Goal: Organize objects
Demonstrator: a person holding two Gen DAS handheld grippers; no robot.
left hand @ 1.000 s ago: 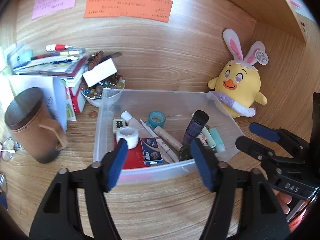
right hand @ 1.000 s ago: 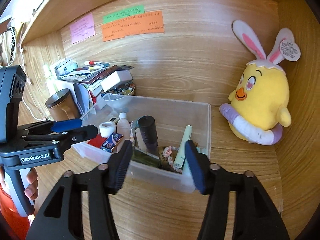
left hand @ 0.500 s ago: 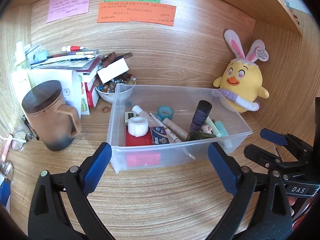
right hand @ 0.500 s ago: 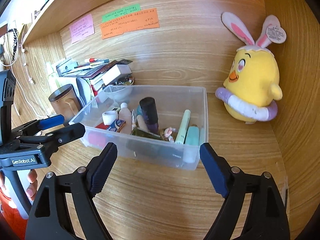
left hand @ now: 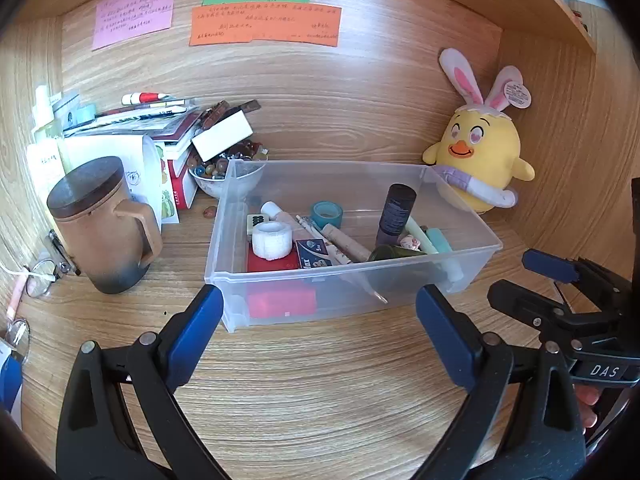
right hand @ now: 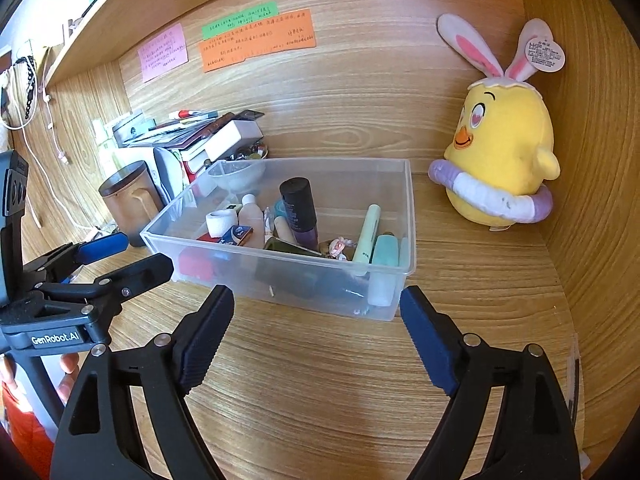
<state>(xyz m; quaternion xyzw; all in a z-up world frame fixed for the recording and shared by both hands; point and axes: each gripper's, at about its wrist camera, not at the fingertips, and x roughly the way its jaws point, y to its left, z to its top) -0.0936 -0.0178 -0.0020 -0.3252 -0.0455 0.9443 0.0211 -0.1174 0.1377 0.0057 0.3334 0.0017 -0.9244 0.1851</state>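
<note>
Both the left gripper and right gripper are spread wide, empty. Thin clear plastic bin, probably flexible and slippery, is best gripped at its rim.

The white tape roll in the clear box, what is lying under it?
The white tape roll rests on a flat red thing in the clear box. What that thing is cannot be told.
</note>
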